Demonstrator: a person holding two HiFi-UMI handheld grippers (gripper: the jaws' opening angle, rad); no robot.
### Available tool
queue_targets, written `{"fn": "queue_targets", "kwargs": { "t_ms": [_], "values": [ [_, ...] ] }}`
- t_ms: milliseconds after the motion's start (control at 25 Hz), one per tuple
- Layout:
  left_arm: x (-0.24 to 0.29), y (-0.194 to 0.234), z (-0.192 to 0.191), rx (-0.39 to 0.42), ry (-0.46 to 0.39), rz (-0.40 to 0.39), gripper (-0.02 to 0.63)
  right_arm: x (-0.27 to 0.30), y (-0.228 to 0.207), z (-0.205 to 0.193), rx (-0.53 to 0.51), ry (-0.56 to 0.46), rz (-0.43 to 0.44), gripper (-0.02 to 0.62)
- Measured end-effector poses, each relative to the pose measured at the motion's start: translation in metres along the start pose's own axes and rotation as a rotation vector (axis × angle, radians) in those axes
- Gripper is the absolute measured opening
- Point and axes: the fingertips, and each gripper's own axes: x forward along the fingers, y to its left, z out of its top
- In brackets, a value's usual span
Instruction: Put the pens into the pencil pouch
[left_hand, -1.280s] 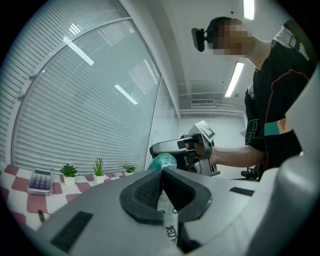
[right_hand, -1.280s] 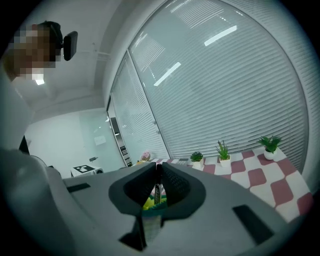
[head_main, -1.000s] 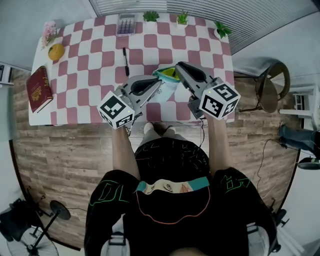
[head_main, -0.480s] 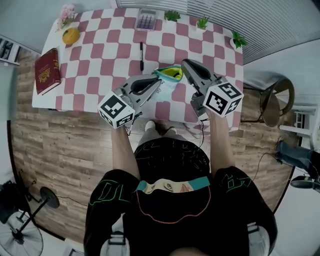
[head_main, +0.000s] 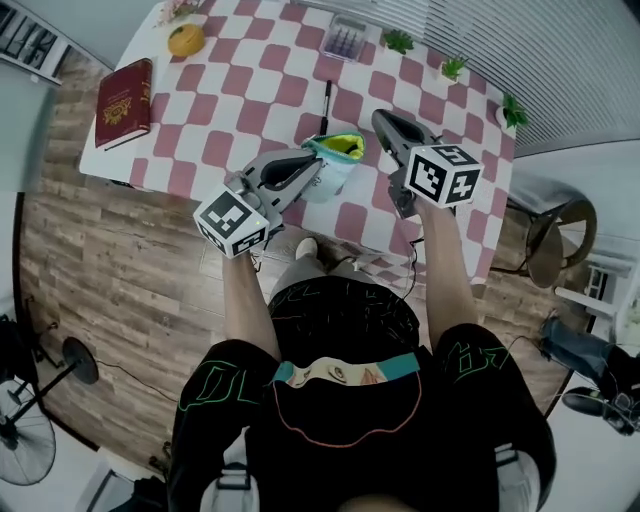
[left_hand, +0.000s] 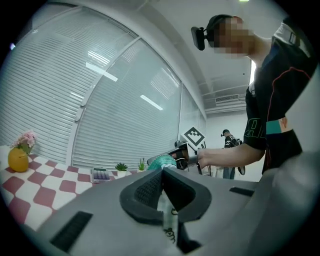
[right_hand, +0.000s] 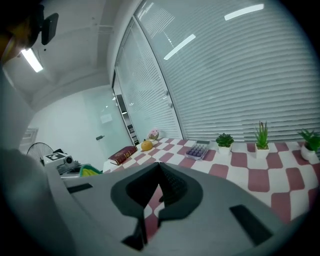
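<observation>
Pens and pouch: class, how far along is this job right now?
Done: the pouch is held open, mouth up; whether a pen is already inside cannot be seen. In hand: the left gripper is shut on the pouch's edge; the right gripper, its jaws just closed, holds nothing. Left: one black pen lies on the table, yet to be picked up and dropped in.

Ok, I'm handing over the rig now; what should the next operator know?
Left tool: shut on the pouch edge, its mouth open, over the table.
Right tool: jaws just closed, nothing between them, beside the pouch.
Black pen: lying on the table beyond the pouch, untouched.
Done: pouch gripped; whether any pen is inside can't be seen.
Left: pick up the pen, drop it in.
</observation>
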Motion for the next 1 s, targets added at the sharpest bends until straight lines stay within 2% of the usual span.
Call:
{"fn": "queue_targets", "kwargs": {
  "t_ms": [520,1000],
  "values": [
    [-0.049,0.037,-0.008,-0.032,-0.018,0.109,-0.002,0.095,-0.005,-0.020,-0.041,0.254,-0.019,0.003],
    [-0.053,0.058,-0.007,-0.051,-0.040,0.108,-0.002,0.151,-0.040,-0.048,-0.037,0.440,-0.083,0.003]
  ]
}}
